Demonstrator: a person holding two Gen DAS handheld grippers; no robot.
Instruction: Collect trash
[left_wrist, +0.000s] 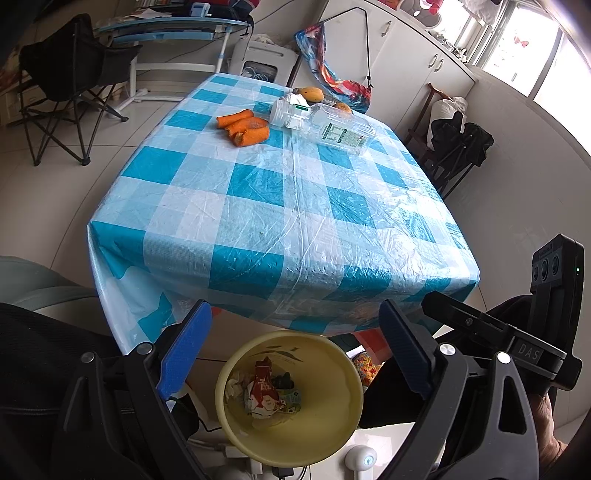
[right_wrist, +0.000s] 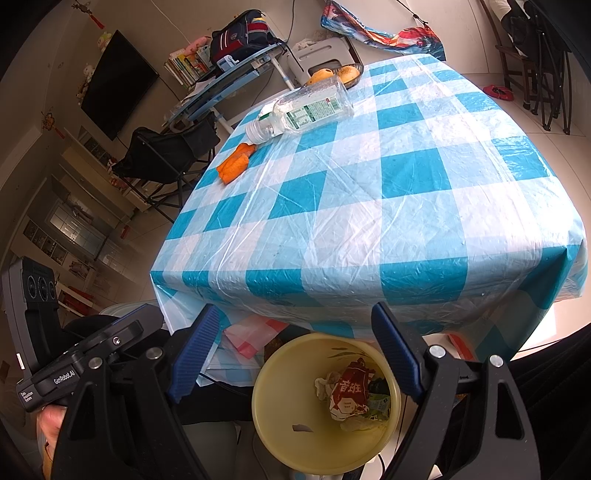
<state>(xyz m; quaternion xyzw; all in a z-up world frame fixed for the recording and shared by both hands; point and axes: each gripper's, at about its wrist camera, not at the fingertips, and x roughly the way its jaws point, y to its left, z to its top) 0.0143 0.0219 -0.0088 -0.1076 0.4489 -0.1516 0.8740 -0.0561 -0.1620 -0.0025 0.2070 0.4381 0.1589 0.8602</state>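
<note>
A yellow bin (left_wrist: 332, 435) (right_wrist: 273, 424) stands on the floor at the near edge of the table, with a red wrapper (left_wrist: 264, 391) (right_wrist: 349, 391) and crumpled scraps inside. My left gripper (left_wrist: 295, 306) and right gripper (right_wrist: 295, 310) both hover above the bin, jaws wide open and nothing held. On the far side of the blue checked tablecloth (left_wrist: 280, 206) (right_wrist: 369, 221) lie a clear plastic bottle (left_wrist: 336, 127) (right_wrist: 306, 109), orange carrot pieces (left_wrist: 243, 127) (right_wrist: 236, 164), a white tissue (left_wrist: 295, 99) and mangoes (left_wrist: 308, 94) (right_wrist: 334, 75).
A black folding chair (left_wrist: 70, 74) (right_wrist: 166, 155) stands left of the table, beside a blue desk (left_wrist: 166, 29). Another chair draped with dark clothes (left_wrist: 458, 144) is on the right. A pink and white bag (right_wrist: 251, 332) lies under the table. A white round device (left_wrist: 360, 458) sits by the bin.
</note>
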